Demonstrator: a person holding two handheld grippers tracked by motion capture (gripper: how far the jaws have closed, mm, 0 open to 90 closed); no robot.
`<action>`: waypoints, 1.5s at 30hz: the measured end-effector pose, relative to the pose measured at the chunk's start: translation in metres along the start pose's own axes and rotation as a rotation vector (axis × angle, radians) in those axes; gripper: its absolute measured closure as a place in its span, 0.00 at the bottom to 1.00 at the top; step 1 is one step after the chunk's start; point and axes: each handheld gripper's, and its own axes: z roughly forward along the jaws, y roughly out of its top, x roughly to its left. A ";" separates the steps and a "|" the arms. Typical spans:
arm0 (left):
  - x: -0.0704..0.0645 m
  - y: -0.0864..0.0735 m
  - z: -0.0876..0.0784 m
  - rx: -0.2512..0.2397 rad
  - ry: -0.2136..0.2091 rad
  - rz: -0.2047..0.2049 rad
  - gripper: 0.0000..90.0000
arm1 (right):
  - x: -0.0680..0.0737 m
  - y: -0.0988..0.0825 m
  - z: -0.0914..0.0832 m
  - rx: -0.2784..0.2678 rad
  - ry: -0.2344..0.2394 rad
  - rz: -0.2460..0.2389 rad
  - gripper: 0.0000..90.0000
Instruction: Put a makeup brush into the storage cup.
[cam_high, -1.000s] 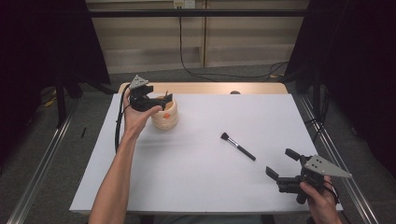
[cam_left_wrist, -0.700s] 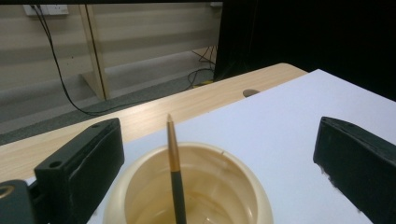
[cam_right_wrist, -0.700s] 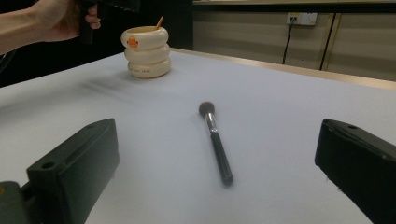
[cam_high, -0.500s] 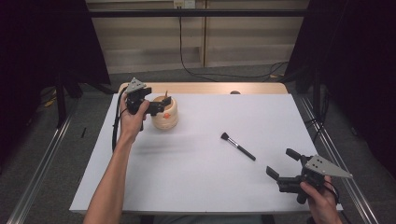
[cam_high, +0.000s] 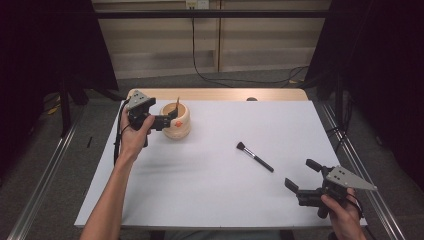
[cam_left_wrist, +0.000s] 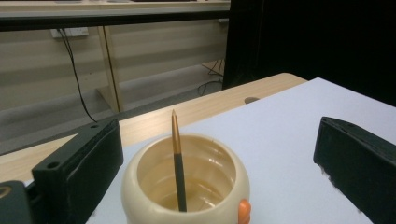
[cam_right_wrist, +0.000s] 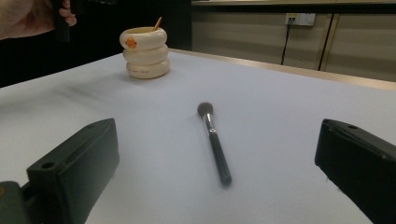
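Leftmost, the left gripper (cam_high: 169, 120) stood with jaws wide at either side of the cream holder (cam_high: 178, 121), a thin brush (cam_left_wrist: 177, 161) upright inside, while the makeup brush (cam_high: 255, 157) lay mid-table and the right gripper (cam_high: 301, 176) hovered wide open near the front edge.

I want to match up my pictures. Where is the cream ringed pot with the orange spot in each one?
High view: the cream ringed pot sits upper left, by the left gripper.
Left gripper view: bottom centre, between the jaws.
Right gripper view: upper left.
Shared landmark: the thin brush handle standing inside it.
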 end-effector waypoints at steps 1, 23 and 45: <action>-0.001 -0.001 -0.002 0.004 0.000 0.005 0.02 | 0.000 0.000 0.000 0.000 0.000 0.000 0.00; -0.021 -0.023 -0.044 0.015 -0.008 0.009 0.02 | 0.001 0.000 -0.001 -0.003 -0.002 0.003 0.00; -0.043 -0.048 -0.084 -0.016 -0.001 0.002 0.02 | 0.001 -0.001 -0.002 0.001 -0.008 0.003 0.00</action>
